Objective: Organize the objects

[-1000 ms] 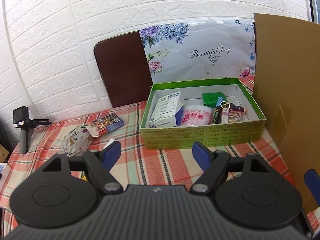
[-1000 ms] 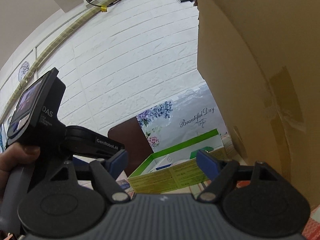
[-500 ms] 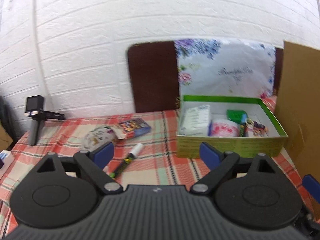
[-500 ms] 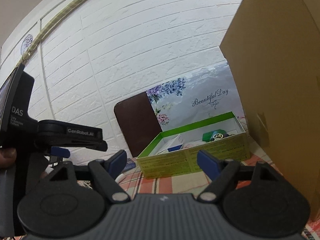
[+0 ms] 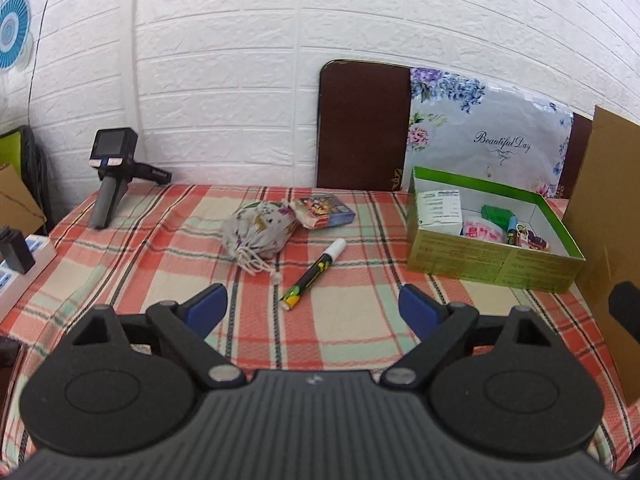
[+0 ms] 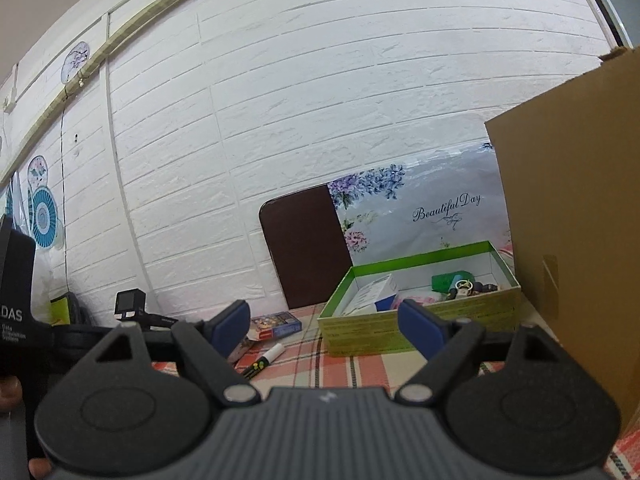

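Observation:
On the plaid tablecloth (image 5: 168, 272) lie a black marker with a white cap (image 5: 314, 272), a floral drawstring pouch (image 5: 260, 232) and a colourful card box (image 5: 328, 210). An open green box (image 5: 492, 268) at the right holds a white carton, a pink pack, a green item and small bits. My left gripper (image 5: 312, 300) hovers open just short of the marker, nothing between its fingers. My right gripper (image 6: 324, 320) is opening, empty, low over the table and facing the green box (image 6: 368, 332). The marker (image 6: 262, 362) and card box (image 6: 278, 324) lie to its left.
A tall cardboard sheet (image 5: 608, 240) stands at the right edge. A brown board (image 5: 362, 124) and a floral bag (image 5: 488, 140) lean on the brick wall. A handheld camera device (image 5: 110, 172) stands far left, with a power strip (image 5: 20, 256) at the table's left edge.
The left view swung left, from the green box to the marker and pouch, and its jaws widened. The right view drew away from the cardboard and now shows the box and table.

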